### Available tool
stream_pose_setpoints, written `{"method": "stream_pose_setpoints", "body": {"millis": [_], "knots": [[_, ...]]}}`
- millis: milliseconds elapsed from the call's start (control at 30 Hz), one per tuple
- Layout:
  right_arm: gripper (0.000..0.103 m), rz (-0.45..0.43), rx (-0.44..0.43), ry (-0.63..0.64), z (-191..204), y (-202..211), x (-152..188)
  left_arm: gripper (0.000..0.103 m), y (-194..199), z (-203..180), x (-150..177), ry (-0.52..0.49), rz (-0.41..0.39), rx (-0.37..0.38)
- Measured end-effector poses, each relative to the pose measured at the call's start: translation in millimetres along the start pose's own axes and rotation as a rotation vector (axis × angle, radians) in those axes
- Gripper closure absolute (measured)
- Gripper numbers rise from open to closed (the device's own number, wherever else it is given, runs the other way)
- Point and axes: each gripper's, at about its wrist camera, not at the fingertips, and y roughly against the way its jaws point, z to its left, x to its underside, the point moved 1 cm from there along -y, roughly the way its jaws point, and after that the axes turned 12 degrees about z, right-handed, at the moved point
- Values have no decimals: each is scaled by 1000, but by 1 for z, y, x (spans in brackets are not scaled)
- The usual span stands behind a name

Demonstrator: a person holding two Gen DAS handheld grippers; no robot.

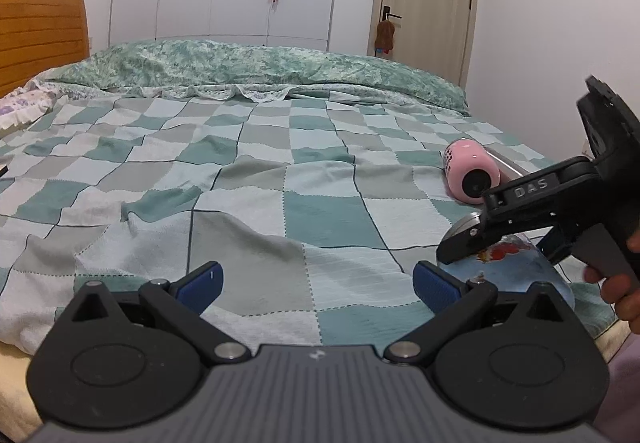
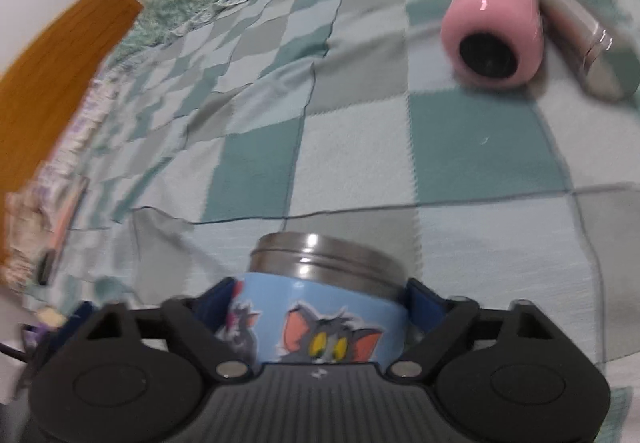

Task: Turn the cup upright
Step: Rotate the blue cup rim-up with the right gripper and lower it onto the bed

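A light blue cup with cartoon cat pictures and a steel end lies between the fingers of my right gripper, which is shut on its blue body. In the left wrist view the same cup lies on its side on the bed at the right, with the right gripper over it and a hand on the handle. My left gripper is open and empty, low over the blanket, left of the cup.
A pink cup lies on its side further along the bed, with a steel bottle beside it. Both show in the left wrist view. A green quilt, wooden headboard, wardrobe and door stand beyond.
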Motion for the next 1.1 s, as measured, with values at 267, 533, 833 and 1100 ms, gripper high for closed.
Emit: {"method": "stream_pose_setpoints", "body": {"millis": [267, 533, 833, 1100], "knots": [[19, -244, -85, 152, 7, 38, 34, 0, -1, 9, -1, 45, -6, 5], [20, -561, 93, 488, 53, 55, 53, 0, 10, 11, -3, 81, -42, -8], [20, -697, 303, 715, 80, 8, 69, 0, 15, 13, -5, 109, -58, -45], [19, -668, 282, 693, 79, 10, 61, 0, 24, 10, -3, 116, -60, -68]]}}
